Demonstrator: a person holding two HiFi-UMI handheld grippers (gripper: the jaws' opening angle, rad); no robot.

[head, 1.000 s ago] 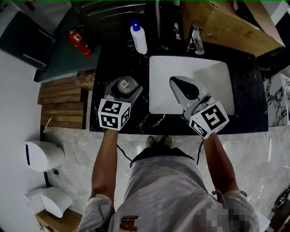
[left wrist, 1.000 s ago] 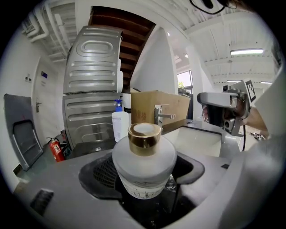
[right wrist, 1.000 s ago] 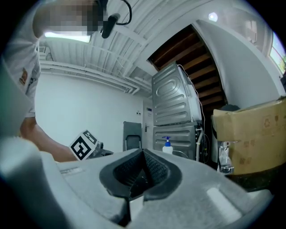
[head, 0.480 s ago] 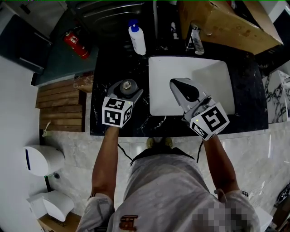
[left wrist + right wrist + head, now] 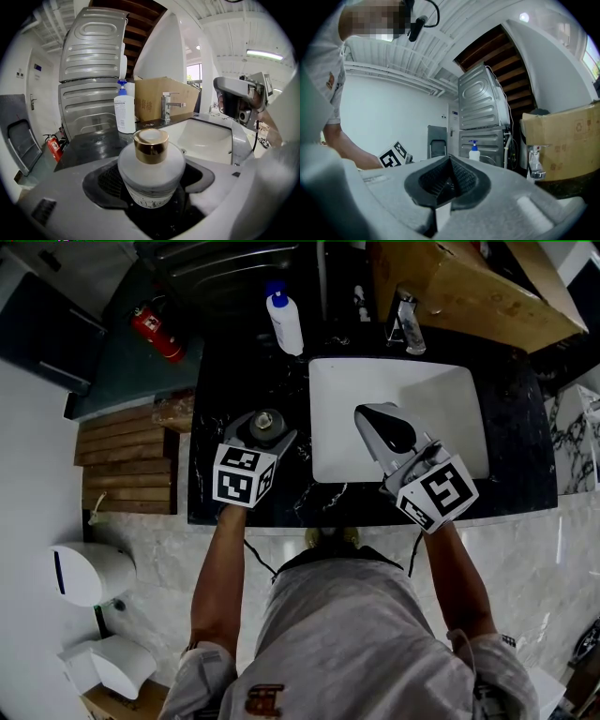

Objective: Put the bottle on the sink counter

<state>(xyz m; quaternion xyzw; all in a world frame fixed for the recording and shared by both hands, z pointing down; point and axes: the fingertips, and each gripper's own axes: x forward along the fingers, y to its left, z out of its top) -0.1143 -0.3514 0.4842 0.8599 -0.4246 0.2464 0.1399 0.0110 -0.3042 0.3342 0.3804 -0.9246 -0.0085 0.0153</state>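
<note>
A squat white bottle (image 5: pixel 151 168) with a gold cap stands upright between the jaws of my left gripper (image 5: pixel 152 190), which is shut on it. In the head view the bottle (image 5: pixel 265 421) and left gripper (image 5: pixel 264 430) are over the black marble counter (image 5: pixel 234 362), just left of the white sink basin (image 5: pixel 450 399). Whether the bottle's base touches the counter is hidden. My right gripper (image 5: pixel 380 425) hangs over the basin's front part, shut and empty; its jaws meet with nothing between them in the right gripper view (image 5: pixel 449 180).
A white pump dispenser (image 5: pixel 285 320) with a blue top stands at the counter's back, and a chrome faucet (image 5: pixel 405 320) is behind the basin. A cardboard box (image 5: pixel 459 287) lies at the back right. A fire extinguisher (image 5: pixel 155 334) and wooden slats (image 5: pixel 127 456) are to the left.
My left gripper has shifted slightly right and farther over the counter with the bottle in it. The right gripper has barely moved.
</note>
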